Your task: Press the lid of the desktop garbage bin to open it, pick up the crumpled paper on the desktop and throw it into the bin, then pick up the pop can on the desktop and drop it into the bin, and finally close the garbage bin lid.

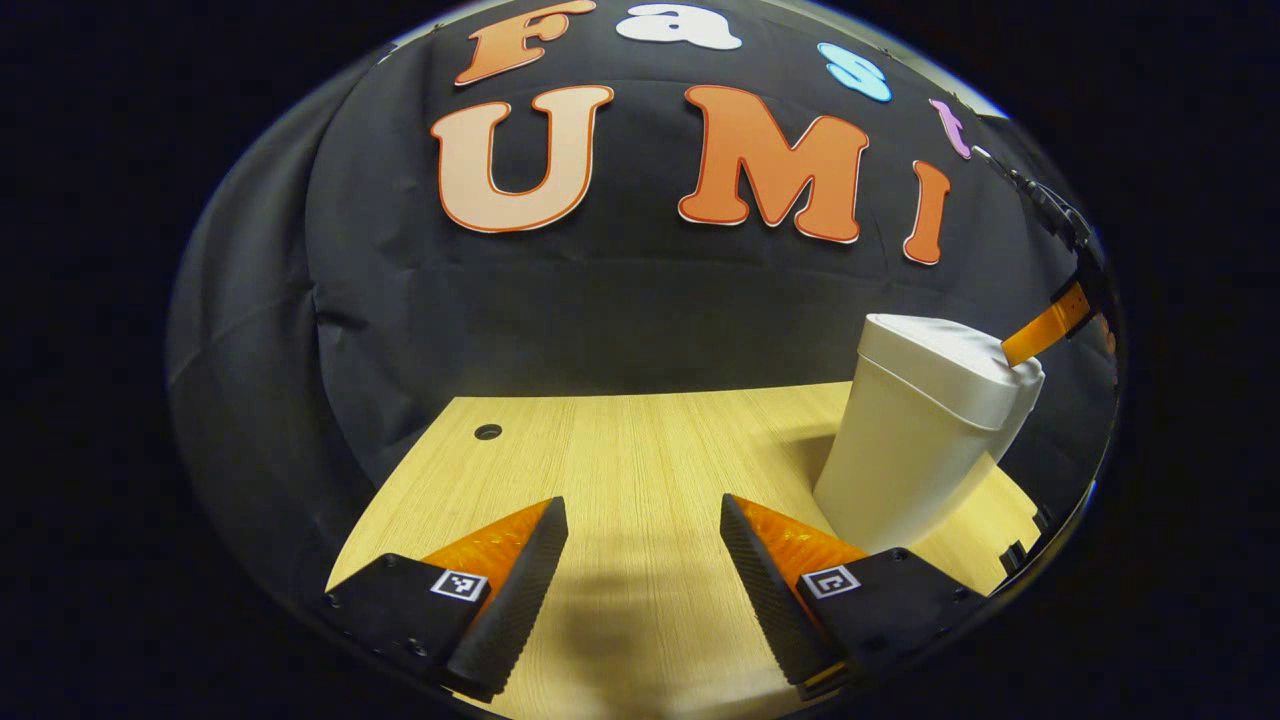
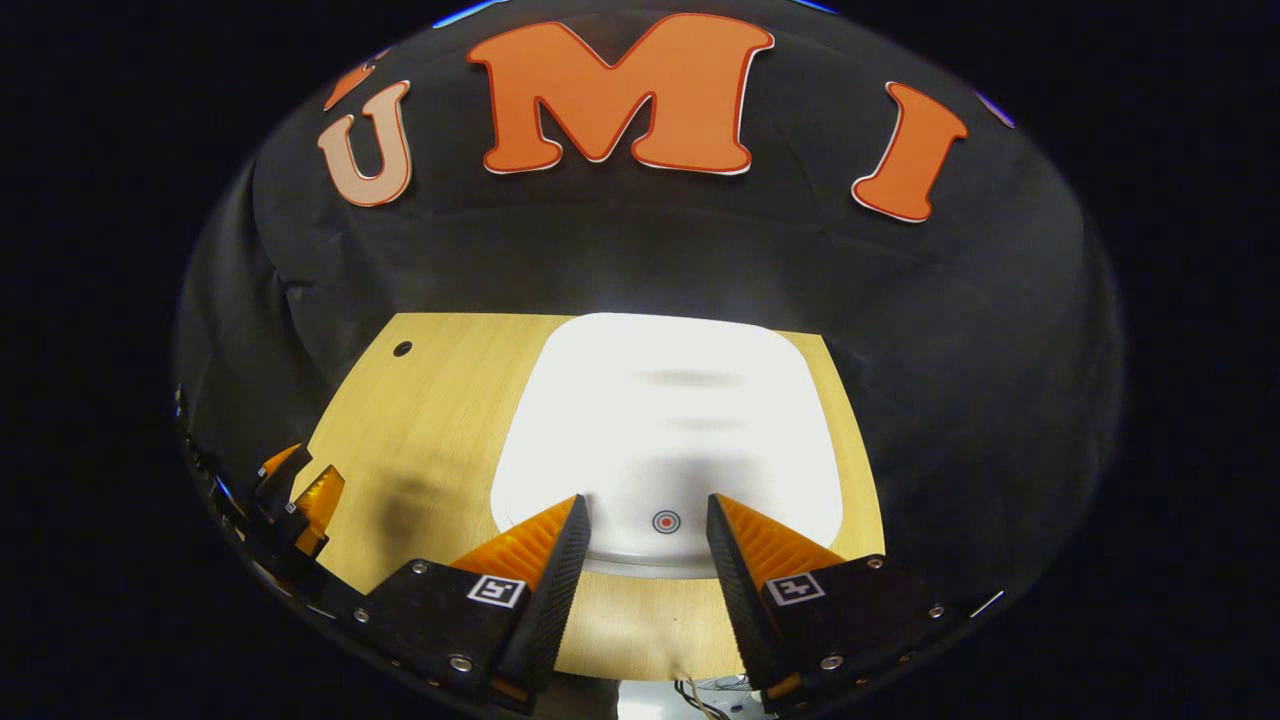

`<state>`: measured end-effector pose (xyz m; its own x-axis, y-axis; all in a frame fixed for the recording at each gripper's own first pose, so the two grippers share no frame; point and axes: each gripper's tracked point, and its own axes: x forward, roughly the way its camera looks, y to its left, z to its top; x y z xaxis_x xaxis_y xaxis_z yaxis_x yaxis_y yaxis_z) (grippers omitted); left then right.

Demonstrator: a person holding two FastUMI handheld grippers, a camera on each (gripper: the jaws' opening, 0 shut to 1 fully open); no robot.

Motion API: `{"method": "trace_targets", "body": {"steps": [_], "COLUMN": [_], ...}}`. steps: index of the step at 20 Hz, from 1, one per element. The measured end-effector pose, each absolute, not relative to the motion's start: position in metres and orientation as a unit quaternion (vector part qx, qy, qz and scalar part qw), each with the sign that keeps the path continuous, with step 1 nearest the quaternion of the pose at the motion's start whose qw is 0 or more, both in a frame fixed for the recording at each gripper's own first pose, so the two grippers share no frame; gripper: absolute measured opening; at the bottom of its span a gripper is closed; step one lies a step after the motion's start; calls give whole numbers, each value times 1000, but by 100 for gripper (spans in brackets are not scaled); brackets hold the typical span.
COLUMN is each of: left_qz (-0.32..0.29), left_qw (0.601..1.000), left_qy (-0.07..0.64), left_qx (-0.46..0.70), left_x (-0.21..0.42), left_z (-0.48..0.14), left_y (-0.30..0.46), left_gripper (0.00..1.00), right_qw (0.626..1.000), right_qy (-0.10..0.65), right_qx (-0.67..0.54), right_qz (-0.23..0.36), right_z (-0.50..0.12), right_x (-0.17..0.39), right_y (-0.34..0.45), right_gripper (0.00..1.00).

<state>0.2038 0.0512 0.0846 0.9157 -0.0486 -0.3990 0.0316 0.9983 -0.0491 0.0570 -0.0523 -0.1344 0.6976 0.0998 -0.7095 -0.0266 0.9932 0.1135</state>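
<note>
Above the bin's shut lid [image 2: 665,440] I hold my right gripper [image 2: 645,525], jaws spread (nothing between them); my left gripper [image 1: 643,525], also spread, hovers low over the table [image 1: 620,450] beside the bin [image 1: 915,450].

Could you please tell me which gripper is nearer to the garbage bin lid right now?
Right. The right gripper hovers open just above the lid; the left gripper sits low over the table, off to the bin's side.

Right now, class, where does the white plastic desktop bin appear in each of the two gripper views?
Left gripper view: the white plastic desktop bin stands upright at right, lid down, on the wooden table.
Right gripper view: seen from above, its lid sits centre, just beyond the right hand-held gripper.
Shared landmark: the small round hole in the tabletop.
</note>
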Motion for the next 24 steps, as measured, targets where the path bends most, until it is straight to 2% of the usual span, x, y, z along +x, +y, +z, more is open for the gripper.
{"method": "trace_targets", "body": {"steps": [10,16,17,21,24], "left_qz": [-14,-23,-26,-29,-18], "left_qw": [980,988,989,992,995], "left_qy": [196,151,145,118,95], "left_qx": [-19,-21,-22,-21,-21], "left_x": [205,218,218,219,222], "left_z": [94,151,158,193,222], "left_y": [59,63,64,65,70], "left_gripper": [98,98,98,98,98], "right_qw": [928,945,949,965,977], "right_qy": [364,319,307,250,197], "right_qx": [70,72,74,79,66], "right_qz": [32,18,17,20,37], "right_z": [-136,-130,-130,-119,-101], "right_x": [57,61,62,65,71], "right_y": [-53,-50,-48,-30,-15], "right_gripper": [70,70,66,84,89]}}
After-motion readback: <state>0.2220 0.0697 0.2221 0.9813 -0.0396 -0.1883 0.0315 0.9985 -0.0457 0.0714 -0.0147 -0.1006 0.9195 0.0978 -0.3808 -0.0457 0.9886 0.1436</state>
